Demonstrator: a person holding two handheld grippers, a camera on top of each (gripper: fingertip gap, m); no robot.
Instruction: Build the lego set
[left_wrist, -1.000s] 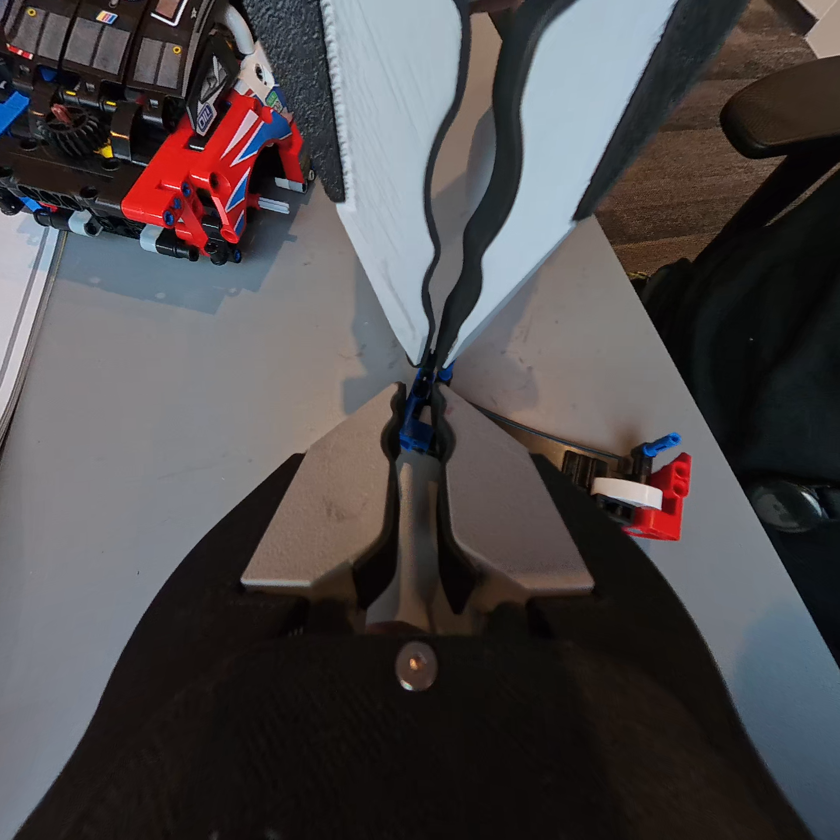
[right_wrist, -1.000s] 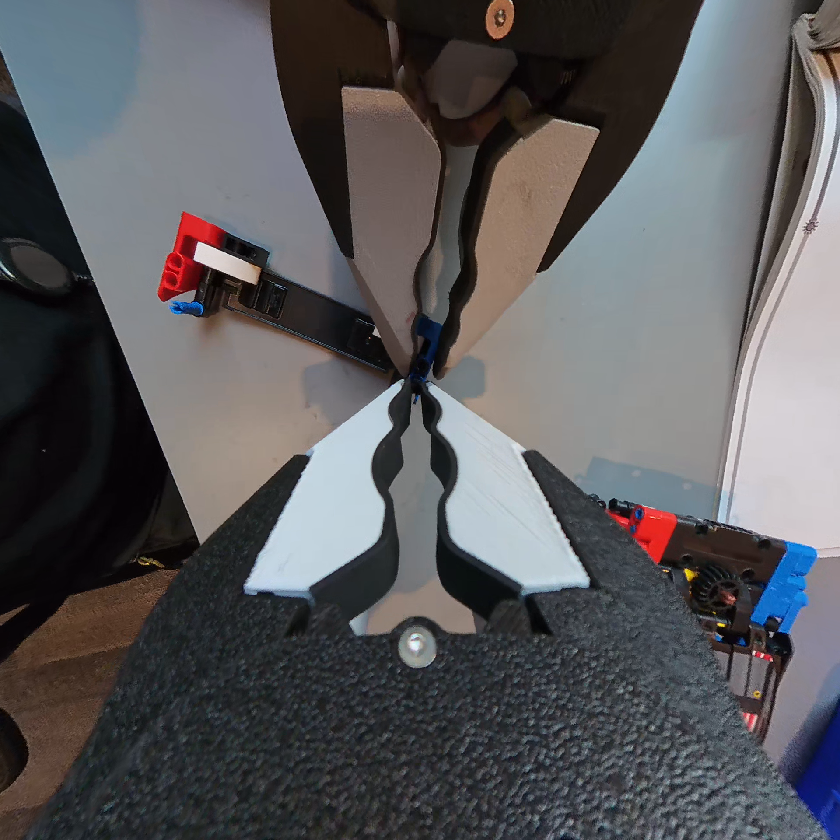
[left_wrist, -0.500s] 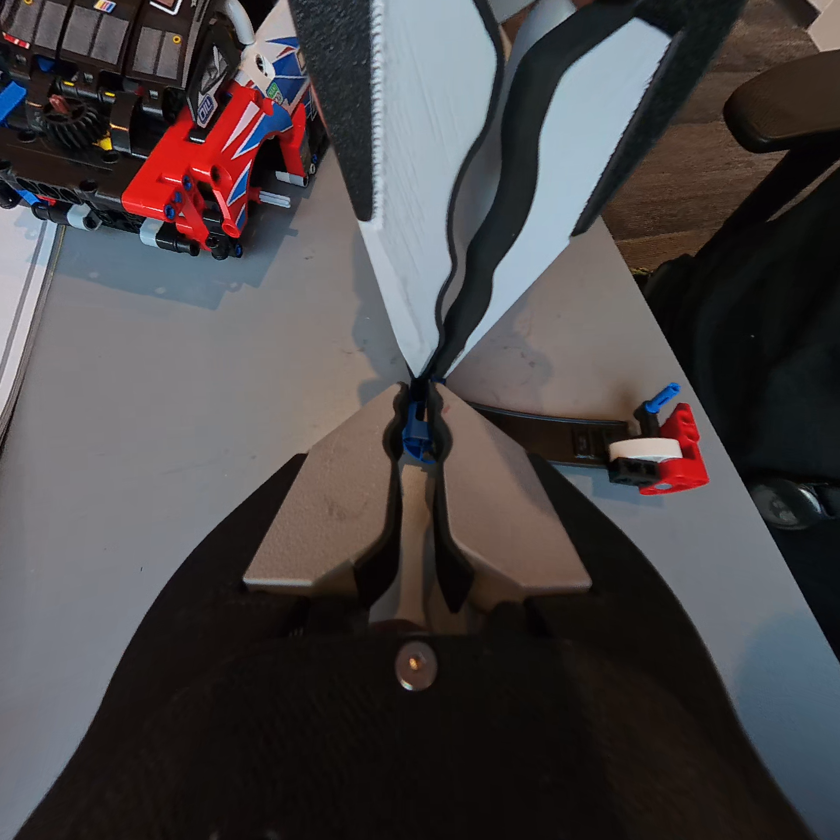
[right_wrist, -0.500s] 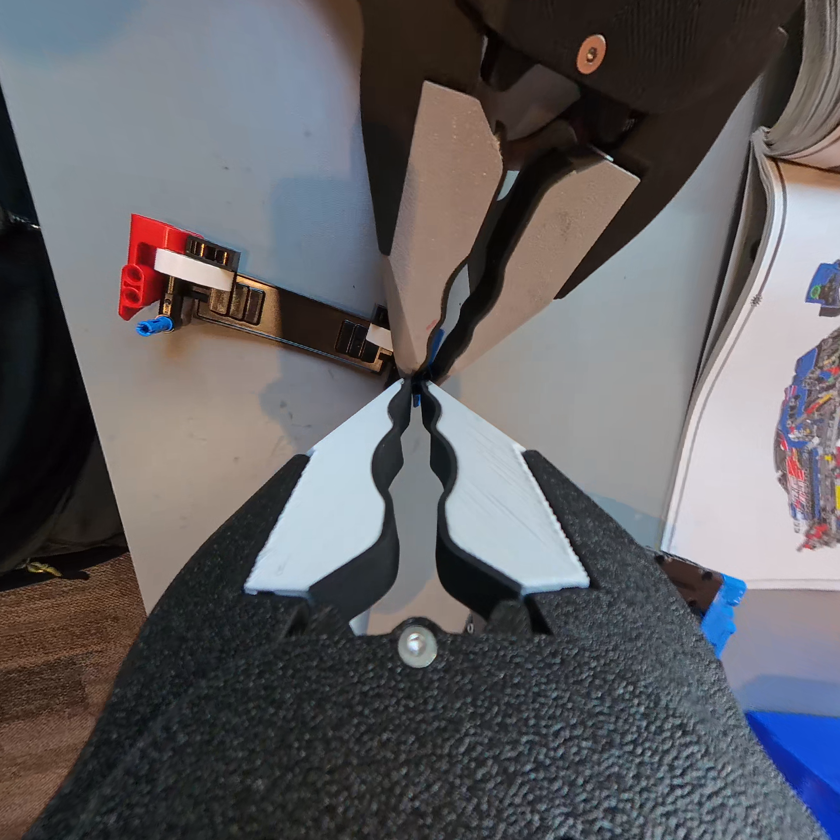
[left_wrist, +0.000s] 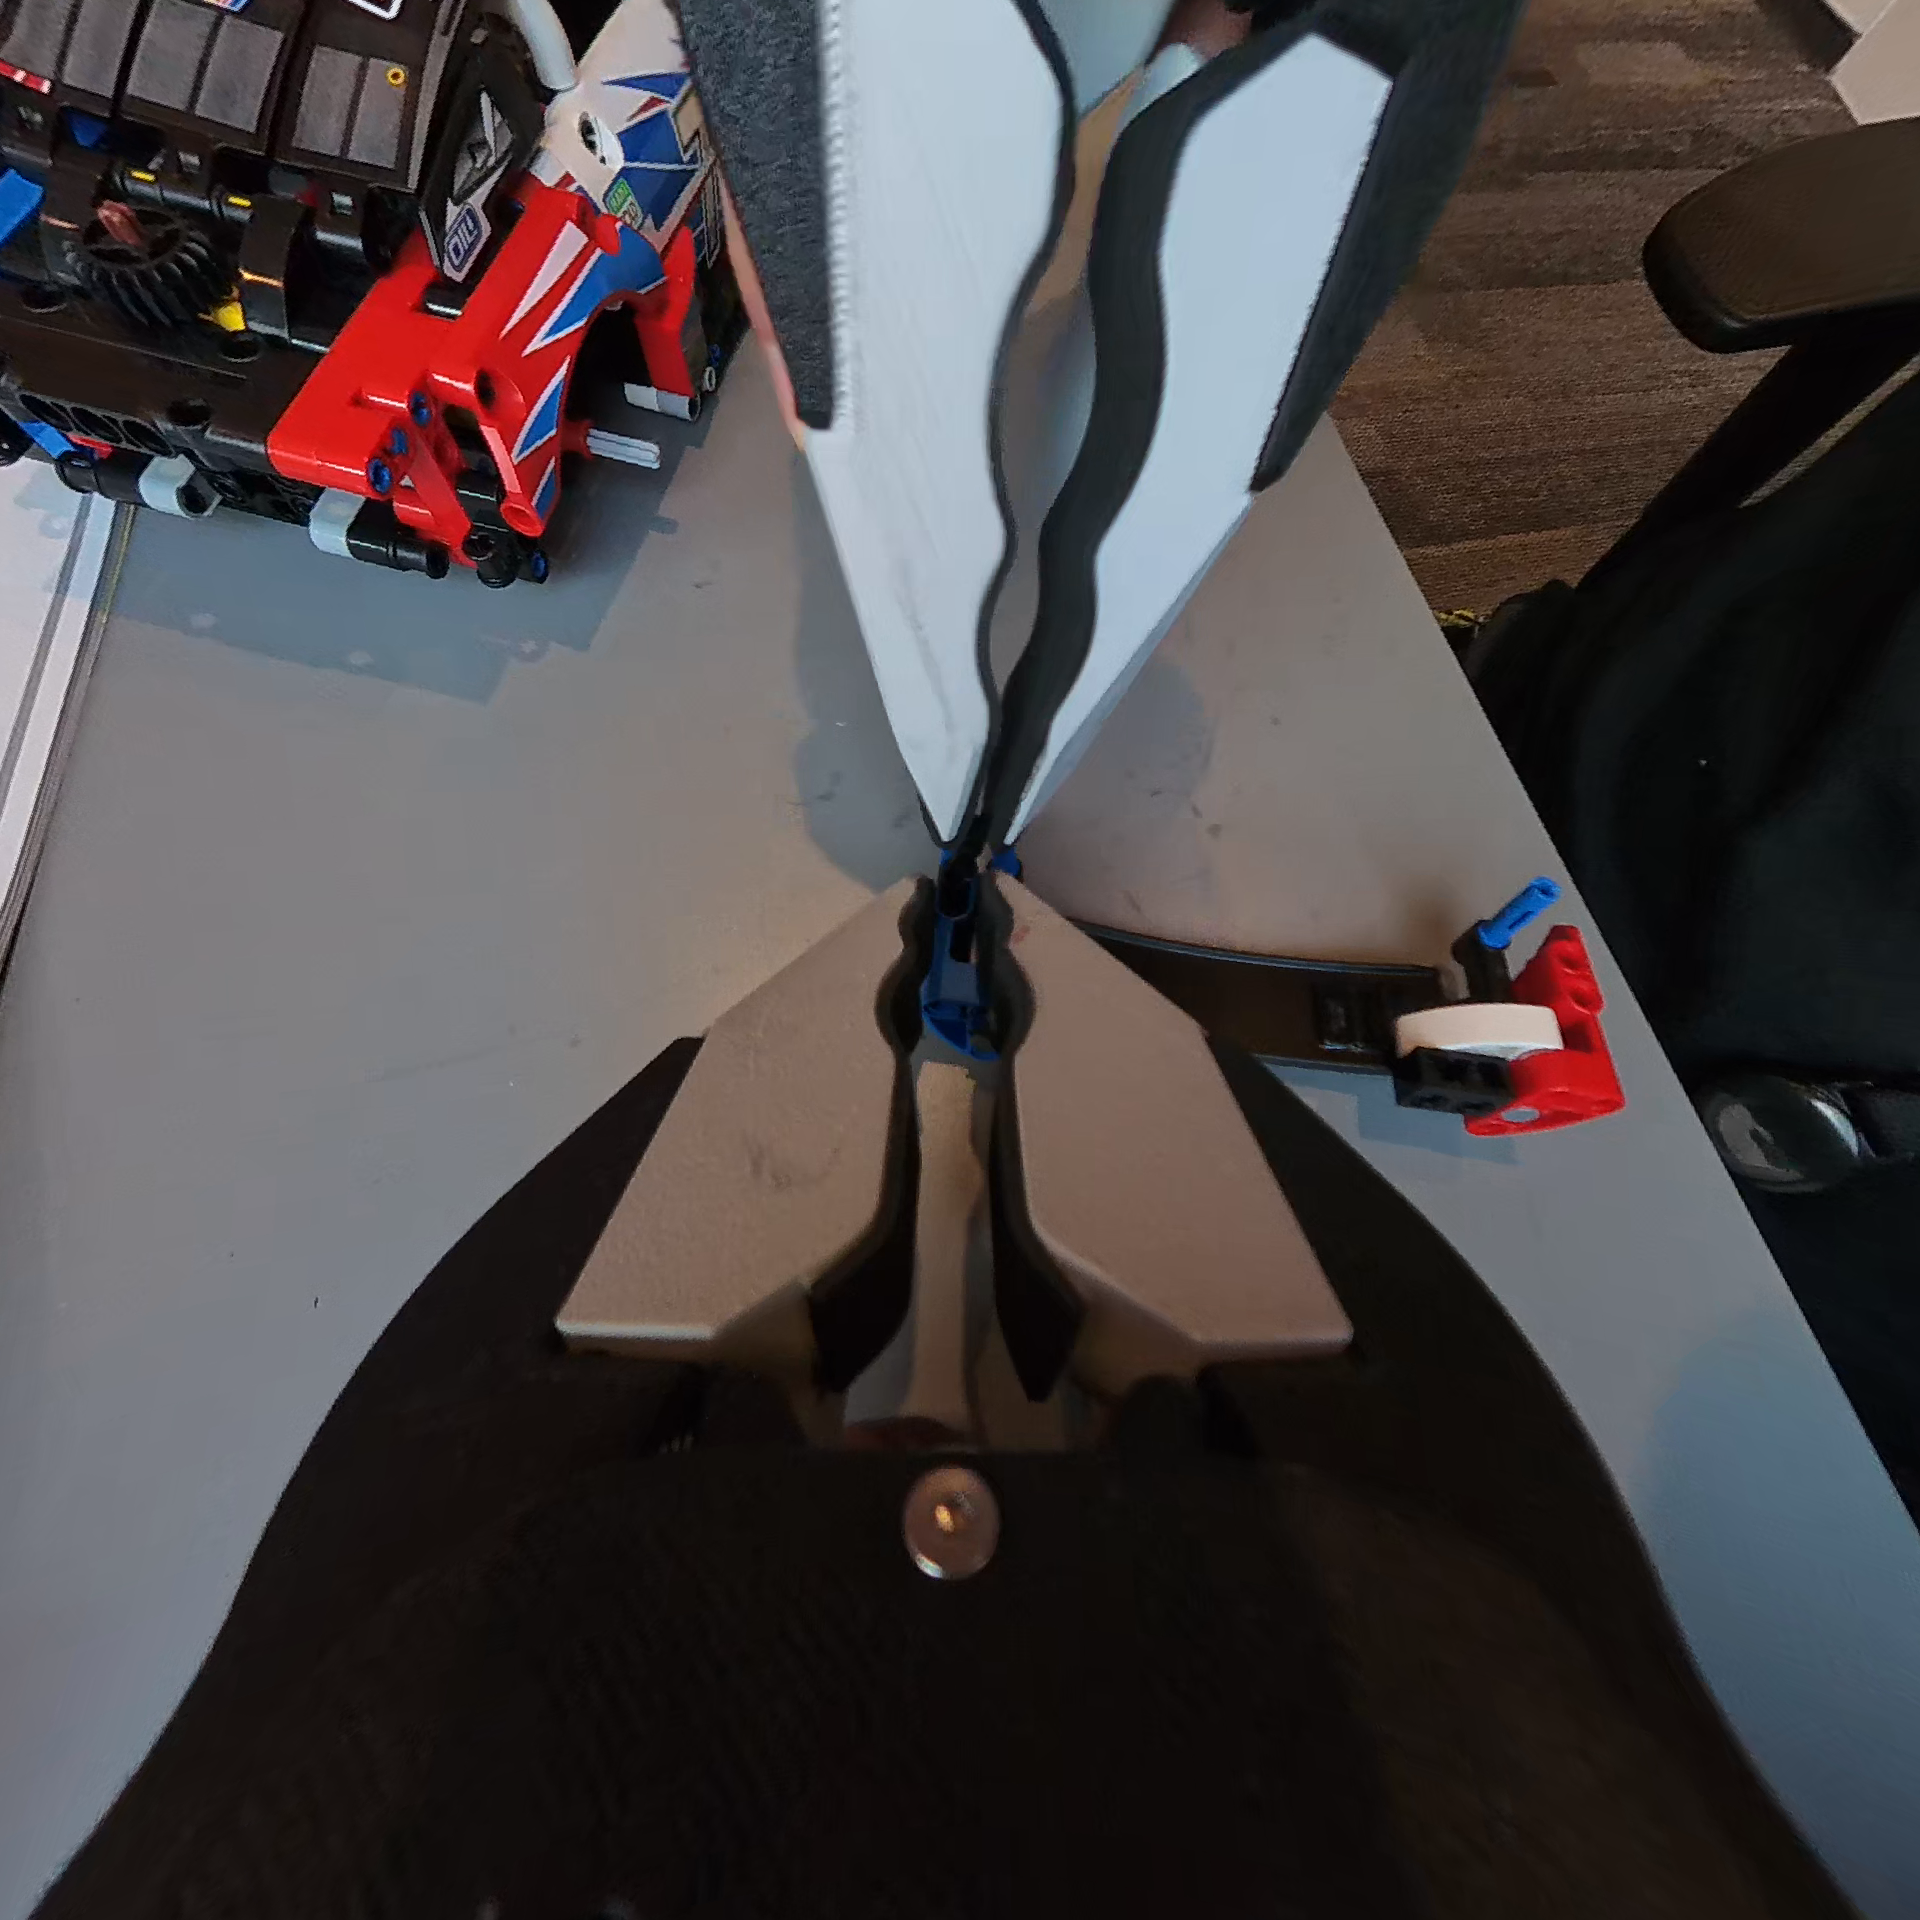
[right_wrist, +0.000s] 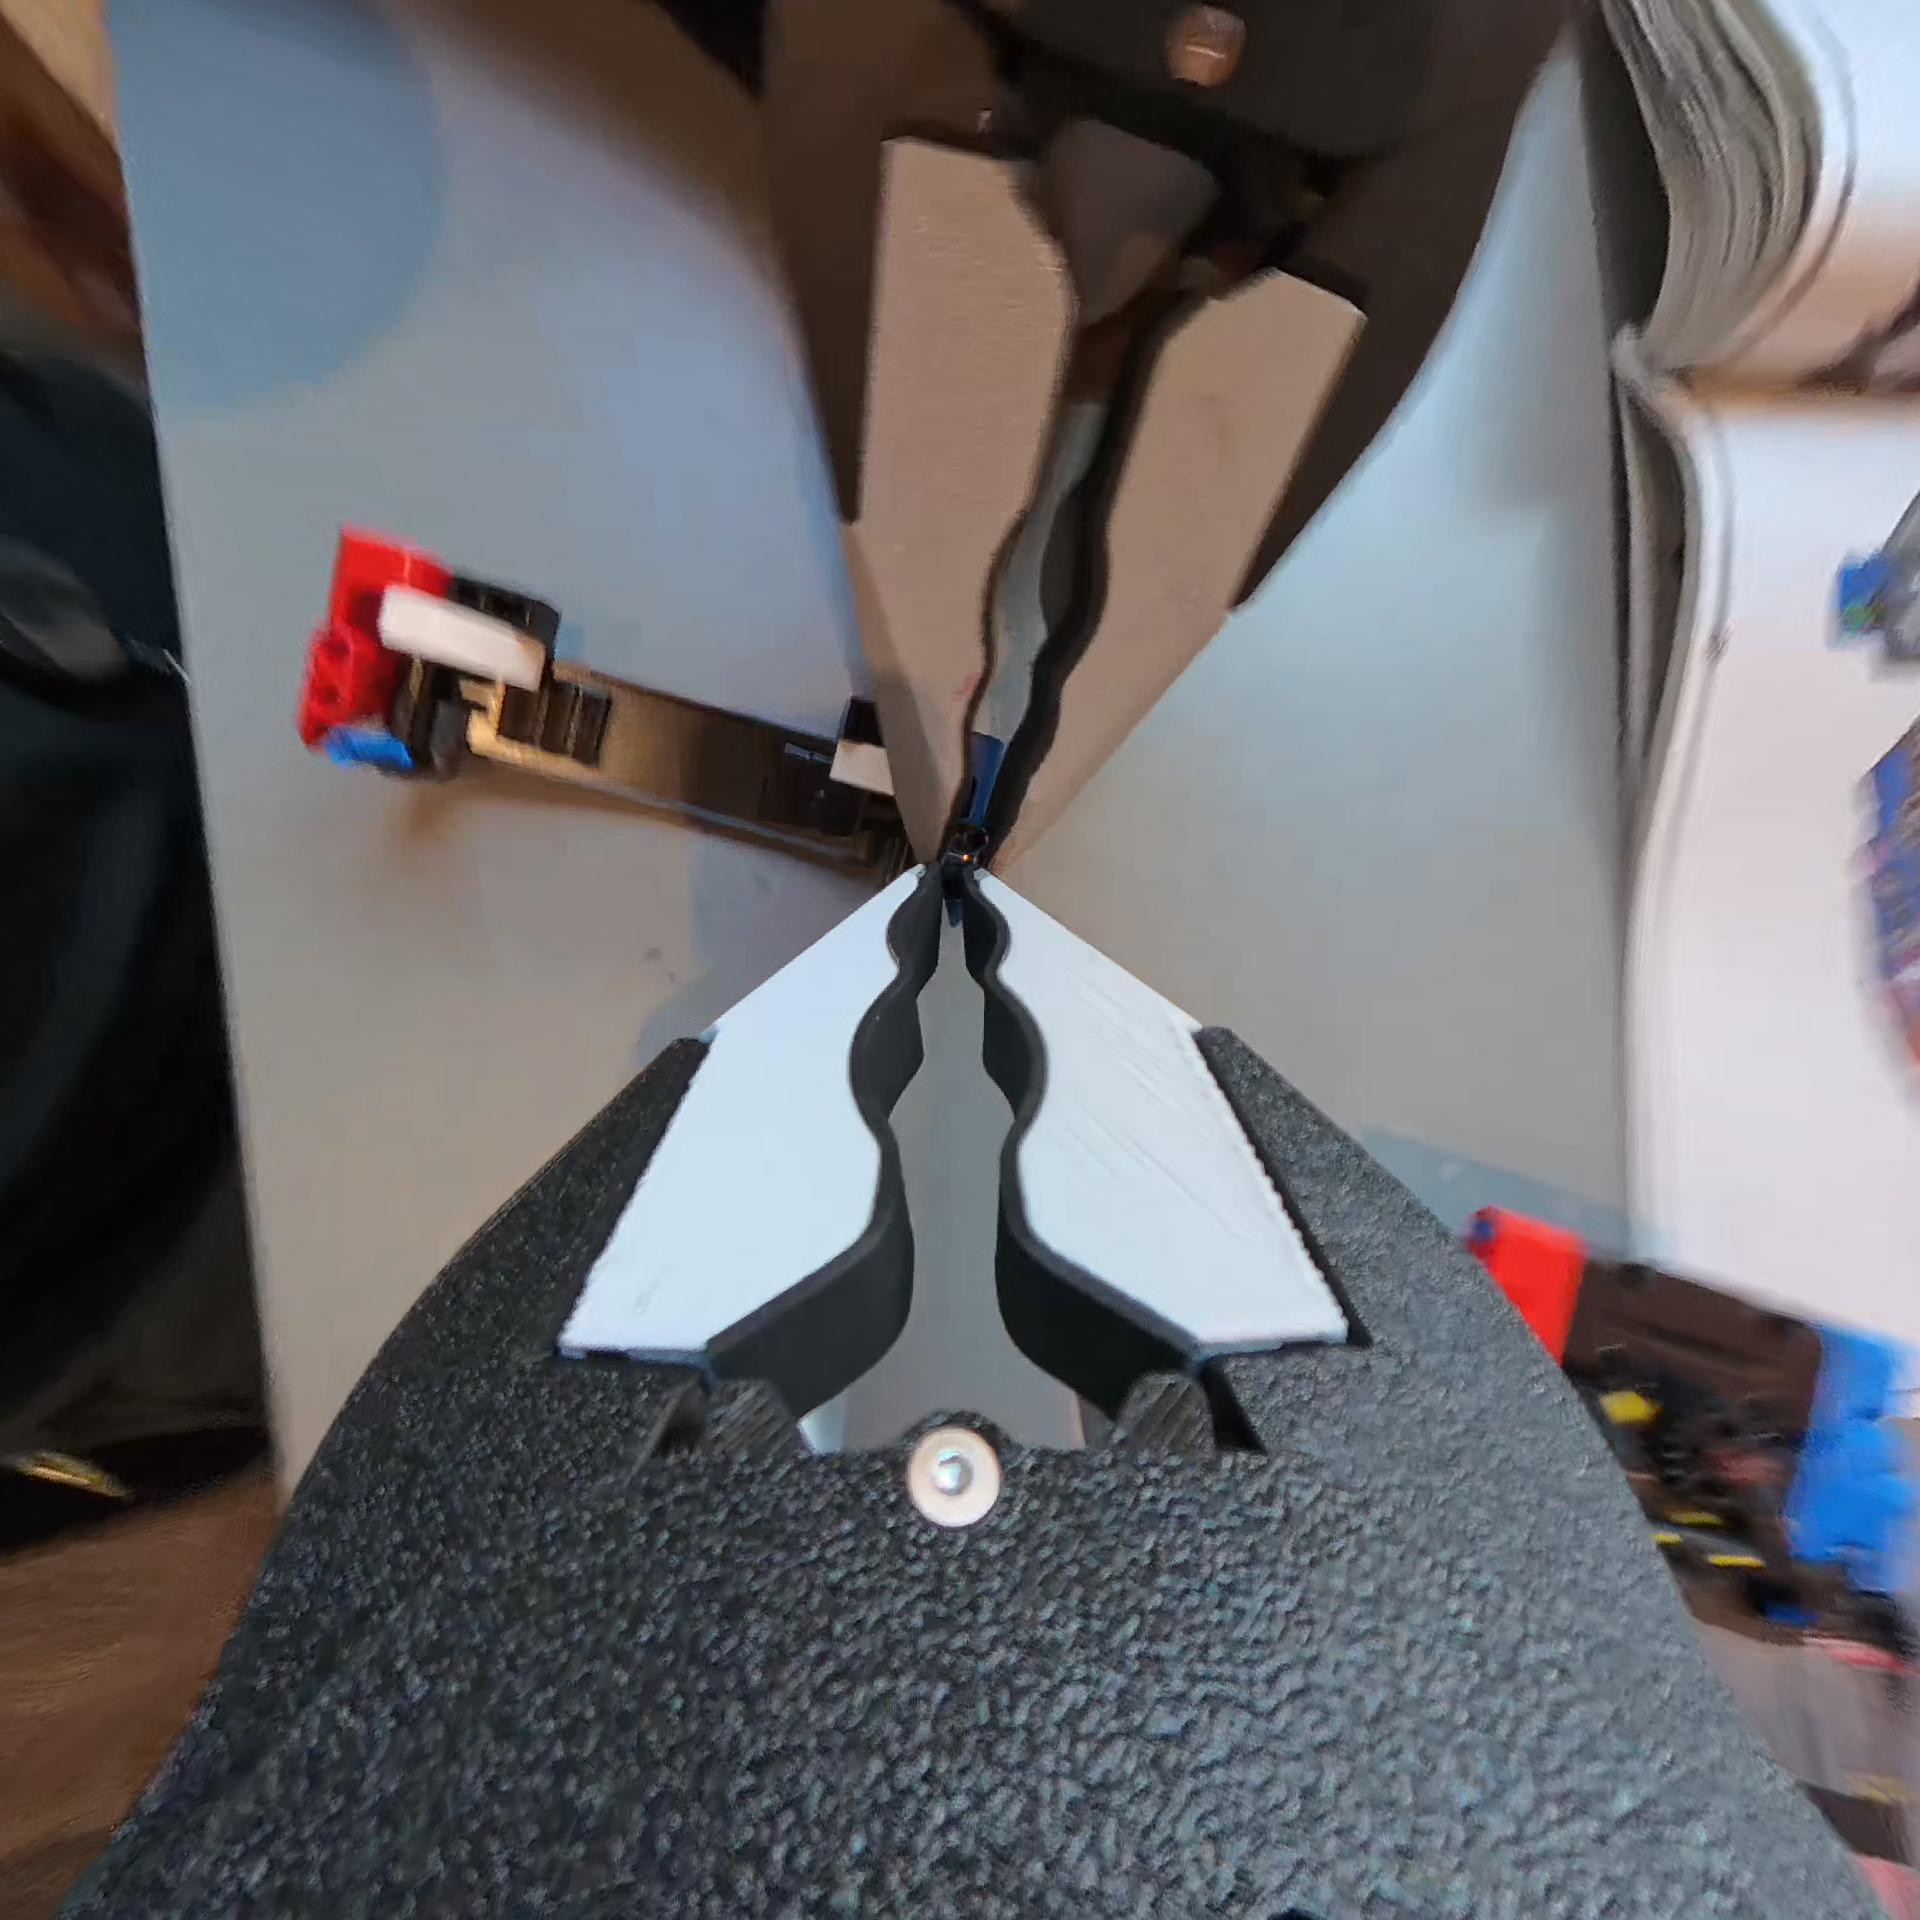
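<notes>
My left gripper (left_wrist: 961, 914), with grey fingers, is shut on a small blue lego connector (left_wrist: 954, 992). My right gripper (right_wrist: 951, 883), with white fingers, is shut on a small dark lego pin (right_wrist: 961, 836). The two grippers meet tip to tip above the grey table (left_wrist: 416, 935), and the pin sits against the end of the blue connector (right_wrist: 985, 753). The right gripper (left_wrist: 971, 842) comes in from the top of the left wrist view. The left gripper (right_wrist: 971, 821) comes in from the top of the right wrist view. How deep the pin sits is hidden by the fingertips.
A long black sub-assembly with a red, white and blue end (left_wrist: 1455, 1029) lies on the table near its edge (right_wrist: 623, 727). The red, black and blue lego car (left_wrist: 364, 291) stands at the back. An open instruction booklet (right_wrist: 1818, 831) lies beside it. A black office chair (left_wrist: 1766, 520) stands off the table edge.
Both grippers stay shut and tip to tip. They have turned together a little, so the car and booklet shift in the right wrist view, which is now blurred.
</notes>
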